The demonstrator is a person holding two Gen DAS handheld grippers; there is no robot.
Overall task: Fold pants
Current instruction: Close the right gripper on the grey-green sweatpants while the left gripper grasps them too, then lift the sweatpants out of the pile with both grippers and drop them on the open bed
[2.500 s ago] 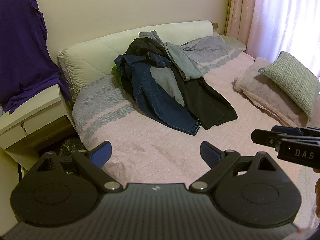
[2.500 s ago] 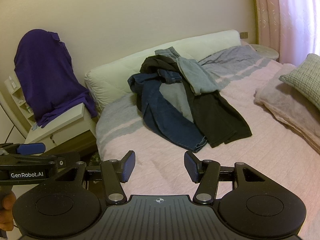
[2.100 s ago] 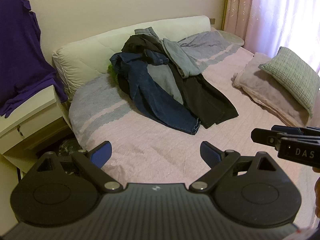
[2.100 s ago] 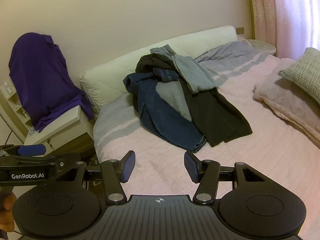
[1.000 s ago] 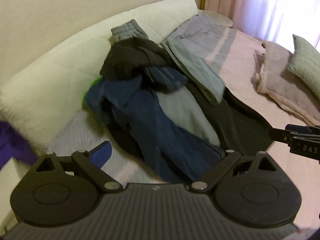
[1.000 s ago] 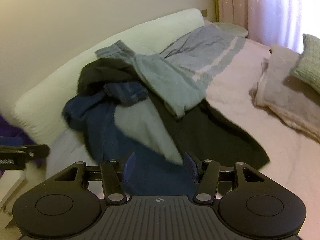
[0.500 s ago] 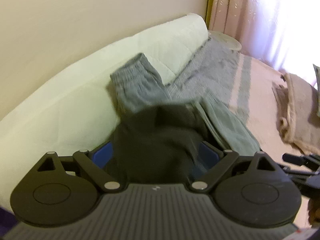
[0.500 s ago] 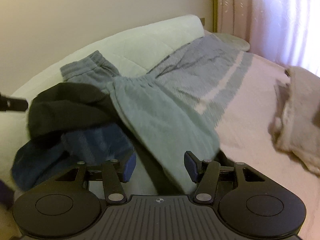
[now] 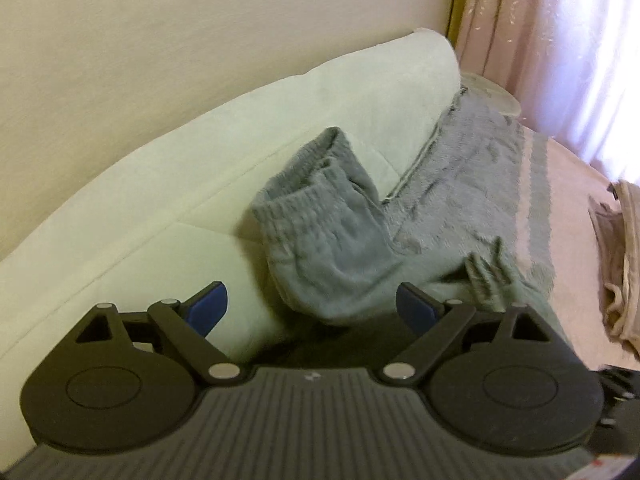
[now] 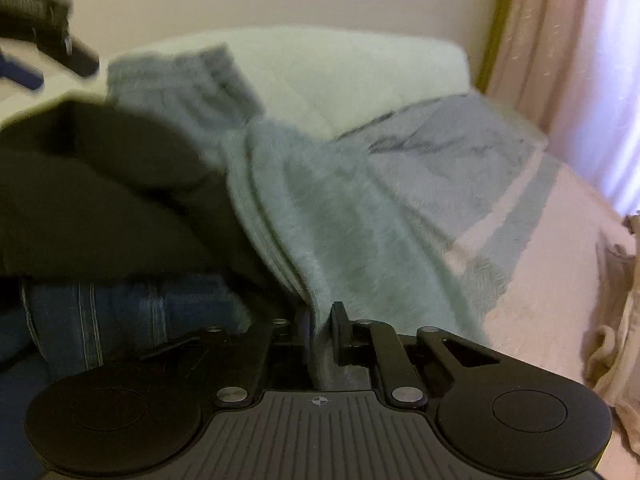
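Here the right tongs (image 10: 320, 330) are clenched on a fold of the soft grey fleece sweatpants (image 10: 320, 216), the cloth pinched between the two black fingers low in the right wrist view. Those sweatpants lie at the head of the bed, their ribbed elastic end (image 9: 316, 188) resting up against the long white quilted bolster (image 9: 200, 184) that runs along the cream wall. The left tongs (image 9: 312, 306) are spread wide and released, blue pads (image 9: 208, 306) apart, hovering just above the same grey garment with nothing between them. To the left of the sweatpants sits a dark black garment (image 10: 100, 192), and below it a pair of blue denim jeans (image 10: 120, 320) with pale stitching. The bed carries a pink bedspread with grey bands (image 10: 500, 220). Pink curtains (image 9: 560, 40) hang at the right, and a beige folded blanket (image 9: 616, 264) lies at the bed's edge.
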